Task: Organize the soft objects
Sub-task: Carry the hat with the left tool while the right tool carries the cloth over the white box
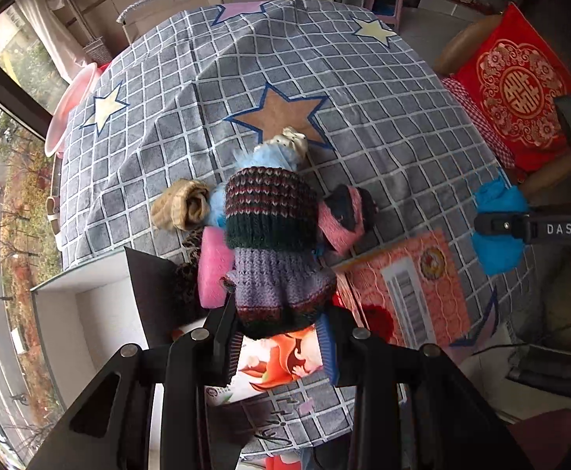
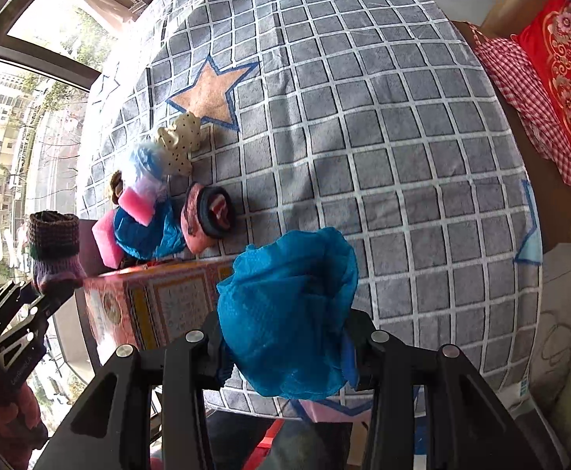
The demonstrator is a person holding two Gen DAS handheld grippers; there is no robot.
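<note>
My left claw (image 1: 281, 329) grips a striped knit sock (image 1: 275, 243) above the desk (image 1: 363, 125). My right claw (image 2: 285, 346) clamps a blue mesh puff (image 2: 289, 313).

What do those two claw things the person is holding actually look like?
Both are matte black. The left gripper and right gripper have angular linkage arms with cut-out slots and round silver pivot pins. Blue ribbed pads line the fingers. Seen from the side, the right one shows white "DAS" lettering.

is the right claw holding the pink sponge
No, the right claw is shut on a blue mesh pouf; the pink sponge lies in the pile.
</note>
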